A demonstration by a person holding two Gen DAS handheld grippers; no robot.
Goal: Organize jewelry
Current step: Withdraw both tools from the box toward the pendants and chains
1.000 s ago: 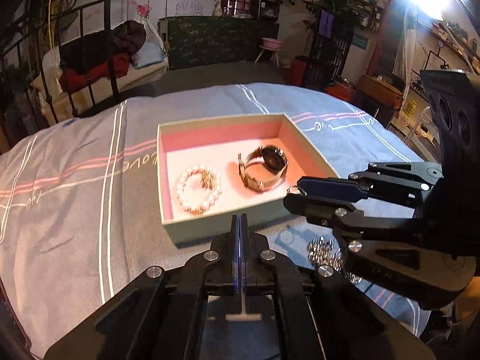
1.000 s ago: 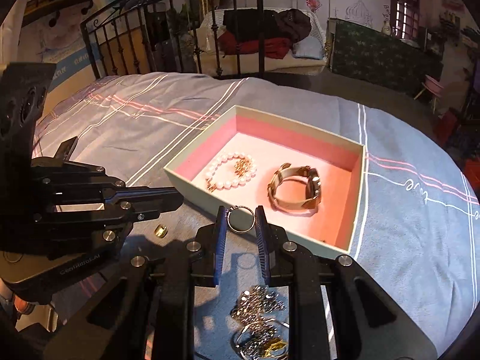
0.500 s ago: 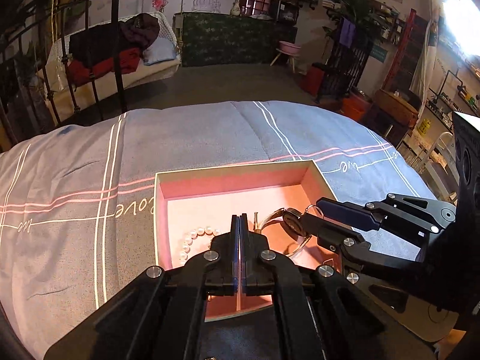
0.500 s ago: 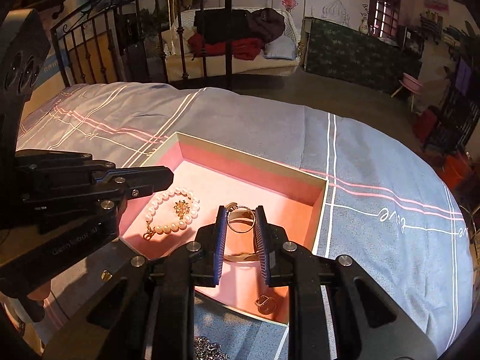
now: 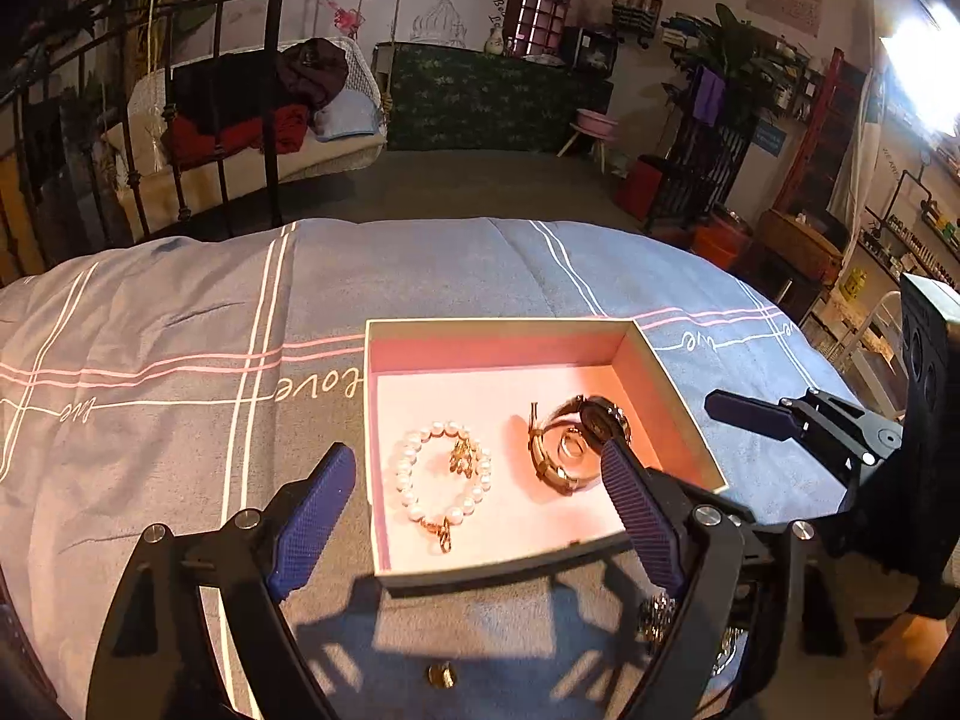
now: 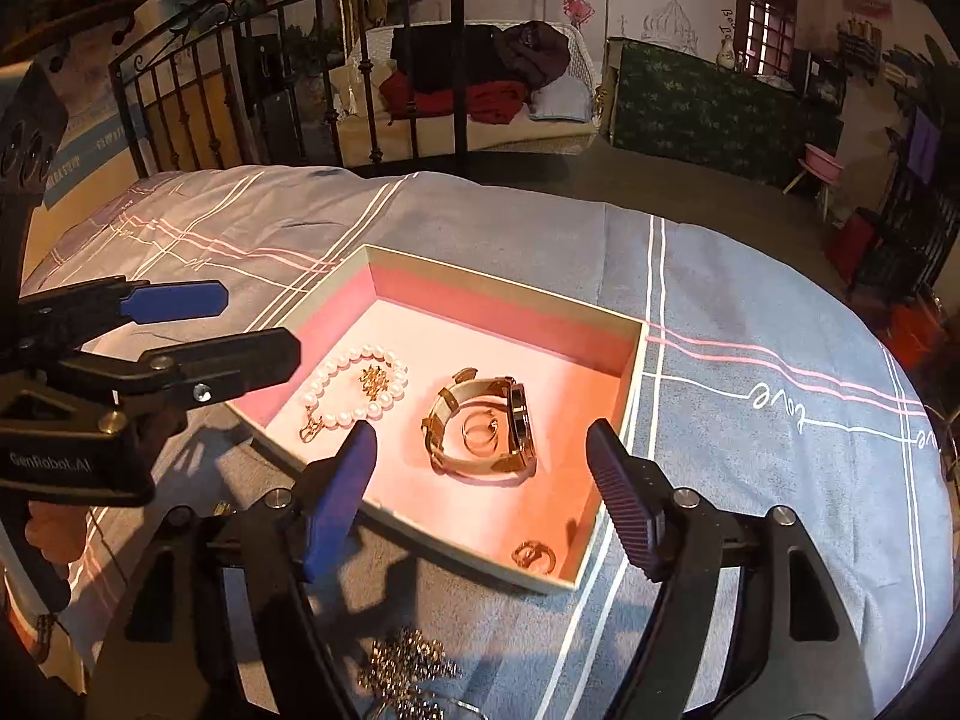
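Observation:
An open box (image 5: 498,324) (image 6: 504,288) with a pink lining sits on the bedspread. In it lie a pearl bracelet (image 5: 441,474) (image 6: 354,390) and a gold watch (image 5: 576,450) (image 6: 486,426). A thin ring (image 6: 480,429) (image 5: 570,447) lies inside the watch's loop. A second ring (image 6: 533,555) rests in the box's near corner. My left gripper (image 5: 477,516) (image 6: 261,327) hovers over the box's near left side, jaws opening, nothing between them. My right gripper (image 6: 483,498) hangs above the watch, jaws opening and empty; one of its fingers (image 5: 750,417) shows in the left wrist view.
A heap of silver chain (image 6: 408,672) lies on the bedspread in front of the box. A small gold piece (image 5: 441,675) sits near it. An iron bed rail (image 6: 456,60) stands beyond the bed, with the room's furniture behind it.
Both grippers moved forward over the box and went from shut to open. The ring that my right gripper held now lies inside the watch's loop.

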